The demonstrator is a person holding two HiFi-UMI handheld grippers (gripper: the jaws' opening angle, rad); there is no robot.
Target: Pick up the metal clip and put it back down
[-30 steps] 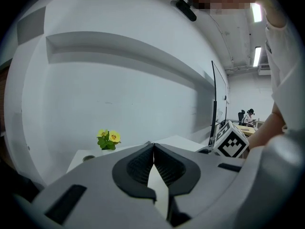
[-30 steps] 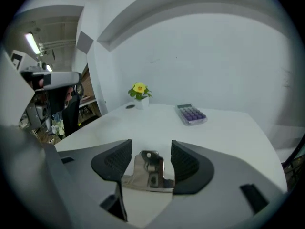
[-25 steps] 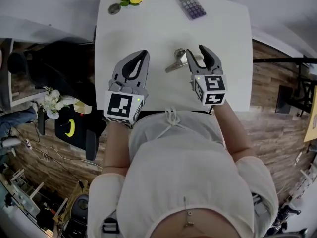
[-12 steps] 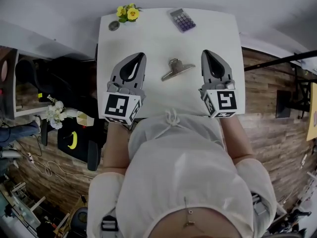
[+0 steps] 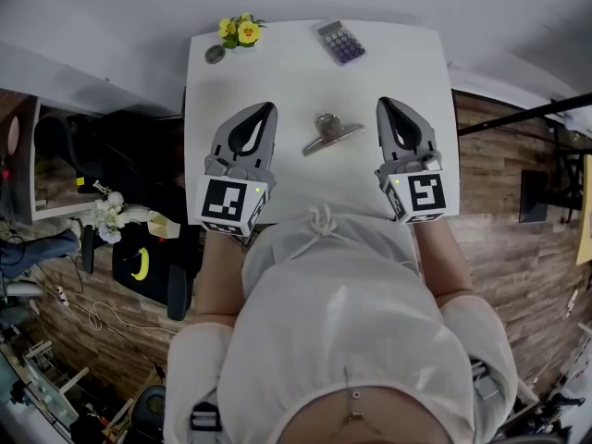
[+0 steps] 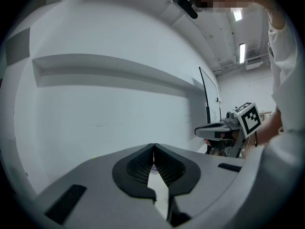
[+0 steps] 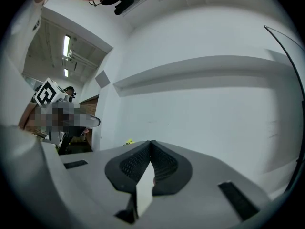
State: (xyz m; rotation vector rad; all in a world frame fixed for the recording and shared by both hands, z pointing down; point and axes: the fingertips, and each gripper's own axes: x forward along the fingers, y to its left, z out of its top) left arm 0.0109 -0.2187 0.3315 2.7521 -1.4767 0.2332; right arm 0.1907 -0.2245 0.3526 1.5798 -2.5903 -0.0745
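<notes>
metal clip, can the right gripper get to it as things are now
Probably yes: the metal clip lies bare on the table beside the right gripper, nothing between them. Its fingers are shut and would need opening first.

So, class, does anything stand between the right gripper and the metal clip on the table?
Nothing visible does. Only bare table lies between the shut right gripper and the clip. The calculator and flowers sit at the far edge, out of the way.
</notes>
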